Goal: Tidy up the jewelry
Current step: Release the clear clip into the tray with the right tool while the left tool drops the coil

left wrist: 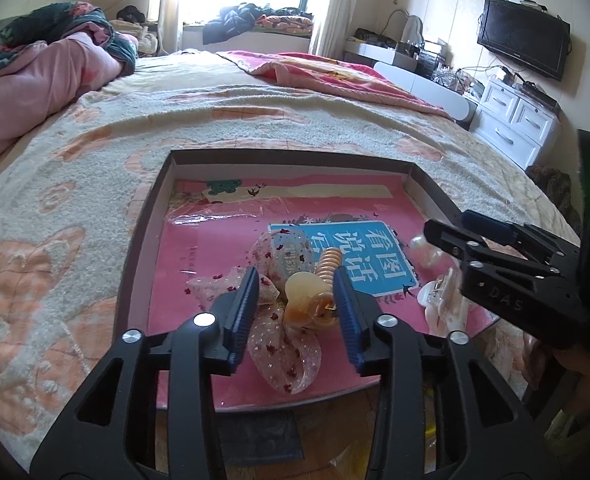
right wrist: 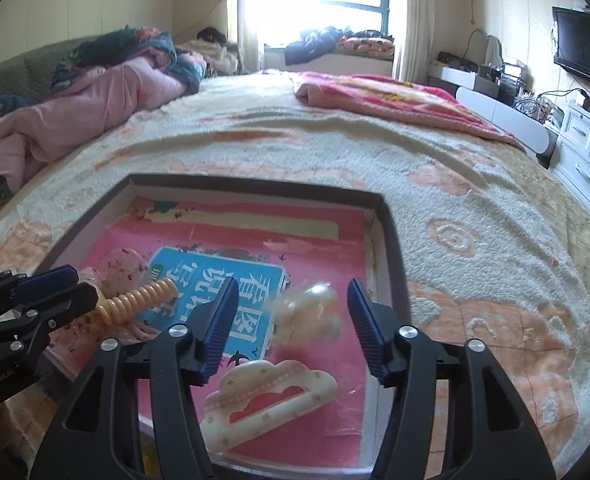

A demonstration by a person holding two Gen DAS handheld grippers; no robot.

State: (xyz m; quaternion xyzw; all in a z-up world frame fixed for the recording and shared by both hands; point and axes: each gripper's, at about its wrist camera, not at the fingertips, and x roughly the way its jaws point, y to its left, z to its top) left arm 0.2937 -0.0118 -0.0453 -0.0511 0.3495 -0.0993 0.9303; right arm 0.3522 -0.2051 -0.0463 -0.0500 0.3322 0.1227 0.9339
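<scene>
A shallow dark-rimmed tray point(left wrist: 143, 216) lined with a pink book lies on the bed. My left gripper point(left wrist: 297, 294) is open, its fingers on either side of a cream hair clip with a coiled orange band point(left wrist: 315, 292) lying on a sheer sequinned ribbon bow point(left wrist: 283, 344). My right gripper point(right wrist: 293, 308) is open above the tray point(right wrist: 395, 248); a blurred pearly cream ornament point(right wrist: 311, 316) sits between its fingers, apart from both. A cloud-shaped cream hair clip point(right wrist: 271, 396) lies just below. The coiled band point(right wrist: 139, 300) and left gripper point(right wrist: 51, 292) show at left.
The bed has a cream and orange patterned blanket point(left wrist: 255, 120). Pink quilts point(left wrist: 35, 80) are piled at far left, a pink blanket point(left wrist: 335, 76) at far right. White drawers point(left wrist: 515, 120) and a wall television point(left wrist: 523, 36) stand right of the bed.
</scene>
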